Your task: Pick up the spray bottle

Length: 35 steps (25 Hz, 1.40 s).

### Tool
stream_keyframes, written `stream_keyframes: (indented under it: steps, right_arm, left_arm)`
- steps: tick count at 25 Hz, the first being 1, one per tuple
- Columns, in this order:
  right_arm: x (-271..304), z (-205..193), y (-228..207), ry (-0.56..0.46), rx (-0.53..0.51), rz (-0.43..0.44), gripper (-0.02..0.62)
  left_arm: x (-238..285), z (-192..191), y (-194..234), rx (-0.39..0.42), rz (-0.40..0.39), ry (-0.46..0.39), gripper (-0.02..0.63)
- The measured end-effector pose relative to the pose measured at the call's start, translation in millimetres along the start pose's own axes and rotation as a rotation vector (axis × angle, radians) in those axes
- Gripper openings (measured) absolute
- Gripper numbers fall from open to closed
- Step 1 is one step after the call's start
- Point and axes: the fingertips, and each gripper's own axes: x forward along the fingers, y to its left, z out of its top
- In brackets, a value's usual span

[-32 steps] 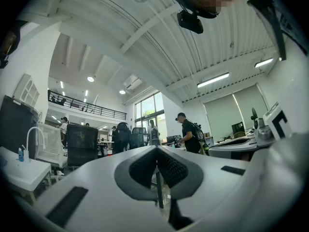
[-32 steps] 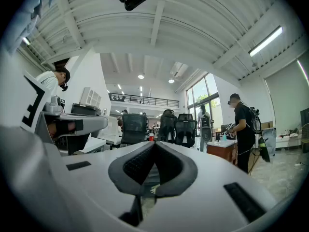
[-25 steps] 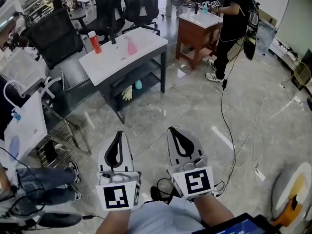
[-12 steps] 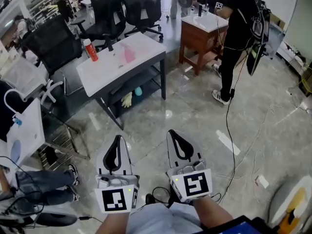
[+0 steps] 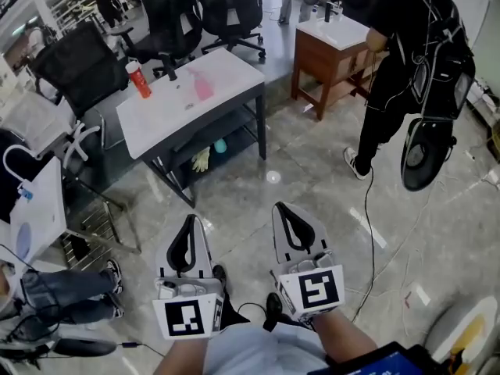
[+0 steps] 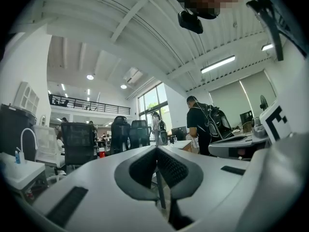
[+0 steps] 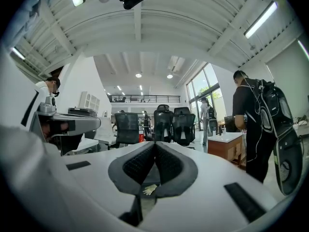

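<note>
head view looks down on both grippers, held side by side low in the picture over a grey marble floor [image 5: 312, 170]. the left gripper [image 5: 189, 219] has its jaws pressed together with nothing between them; the left gripper view shows the two dark pads meeting in one line. the right gripper [image 5: 282, 207] is the same, its jaws closed and empty, as the right gripper view shows. both point toward a white-topped table [image 5: 148, 123] with dark legs, well apart from them across the floor. the pink spray bottle [image 5: 203, 85] is on that table top, toward its far side, and neither gripper touches it; whether it stands or lies is hard to tell. a red bottle [image 5: 138, 78] with a white cap stands upright near the table's far left edge, apart from the spray bottle. on the shelf under the table top lie a yellow glove [image 5: 201, 159] and a small teal thing [image 5: 222, 145] just beside it. black office chairs [image 5: 226, 6] stand behind the table. to the right, a person [image 5: 406, 69] in black with a backpack stands at a wooden cabinet [image 5: 332, 61] with a white top.
</note>
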Motion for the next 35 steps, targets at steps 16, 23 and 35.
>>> stream_keyframes:
  steps: [16,23,35]
  right_arm:
    - [176,-21,27,0.067,-0.009,0.035,0.015]
    - [259,7,47,0.025,-0.038,0.016,0.015]
    - [323,20,37,0.006,-0.069,-0.02,0.015]
  left_arm:
    - [113,-45,123,-0.049,0.037,0.026,0.015]
    - [164,-40,195,-0.051,0.037,-0.019,0.015]
    - [230,-55,230,-0.079,-0.004,-0.027,0.015]
